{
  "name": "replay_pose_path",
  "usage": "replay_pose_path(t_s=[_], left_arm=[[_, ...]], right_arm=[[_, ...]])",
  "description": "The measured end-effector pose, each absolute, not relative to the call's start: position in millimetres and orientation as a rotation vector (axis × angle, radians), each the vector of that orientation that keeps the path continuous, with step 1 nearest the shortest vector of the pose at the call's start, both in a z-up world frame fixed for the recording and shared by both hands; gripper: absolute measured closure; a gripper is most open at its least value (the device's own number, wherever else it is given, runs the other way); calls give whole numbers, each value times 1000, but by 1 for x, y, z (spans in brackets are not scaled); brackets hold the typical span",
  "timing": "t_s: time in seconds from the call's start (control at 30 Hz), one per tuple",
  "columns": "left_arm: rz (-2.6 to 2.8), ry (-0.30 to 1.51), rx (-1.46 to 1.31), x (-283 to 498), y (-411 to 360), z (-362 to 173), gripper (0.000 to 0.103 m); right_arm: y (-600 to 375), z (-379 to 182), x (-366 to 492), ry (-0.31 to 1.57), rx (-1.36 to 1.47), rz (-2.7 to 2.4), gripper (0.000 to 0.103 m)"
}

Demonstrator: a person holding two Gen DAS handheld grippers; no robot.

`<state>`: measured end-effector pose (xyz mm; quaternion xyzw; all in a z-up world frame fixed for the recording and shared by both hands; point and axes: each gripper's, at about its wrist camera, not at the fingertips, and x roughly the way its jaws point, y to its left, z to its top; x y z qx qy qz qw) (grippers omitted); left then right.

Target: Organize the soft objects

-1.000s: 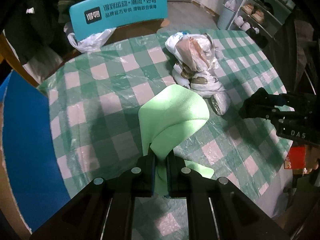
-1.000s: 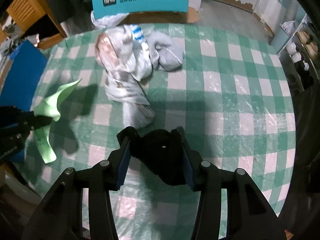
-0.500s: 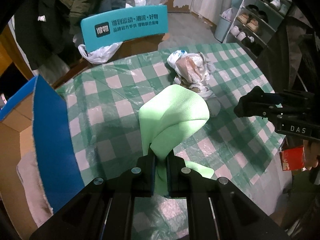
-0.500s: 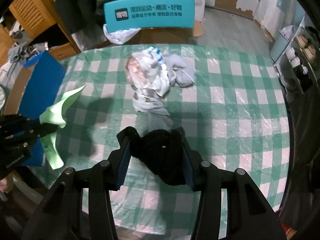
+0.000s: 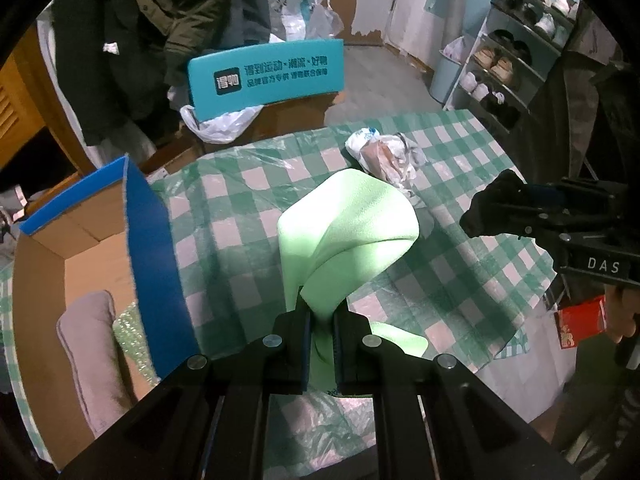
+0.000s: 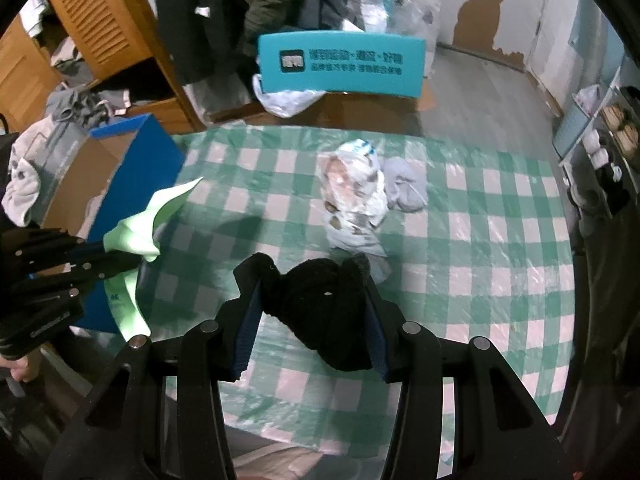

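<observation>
My left gripper (image 5: 322, 316) is shut on a light green cloth (image 5: 348, 236) and holds it in the air above the table's left part, beside the blue cardboard box (image 5: 154, 264). It also shows in the right wrist view (image 6: 112, 256) with the green cloth (image 6: 136, 232). My right gripper (image 6: 314, 292) is shut on a black knitted item (image 6: 320, 304), held above the checked table (image 6: 500, 248). It shows in the left wrist view (image 5: 480, 216). A white patterned garment (image 6: 352, 200) and a grey cloth (image 6: 404, 184) lie on the table.
The open box holds a grey-pink cushion (image 5: 92, 344) and a sparkly green item (image 5: 128, 332). A teal chair back (image 5: 268, 76) stands behind the table. A shoe rack (image 5: 516, 60) is at the right. A wooden cupboard (image 6: 92, 40) is at the back left.
Both grippers have risen and pulled back from the table with their loads. The left one has swung left, so the open box has come into view.
</observation>
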<state>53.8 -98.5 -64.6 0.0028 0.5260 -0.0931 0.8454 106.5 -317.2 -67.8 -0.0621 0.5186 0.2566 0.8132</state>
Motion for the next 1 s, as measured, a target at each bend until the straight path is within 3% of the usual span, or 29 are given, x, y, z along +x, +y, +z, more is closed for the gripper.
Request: replay_pose_path(t_s=[1.0], left_arm=[[-152, 1032, -36, 27, -43, -25, 94]], right_arm=[[-240, -22, 91, 1030, -164, 681, 56]])
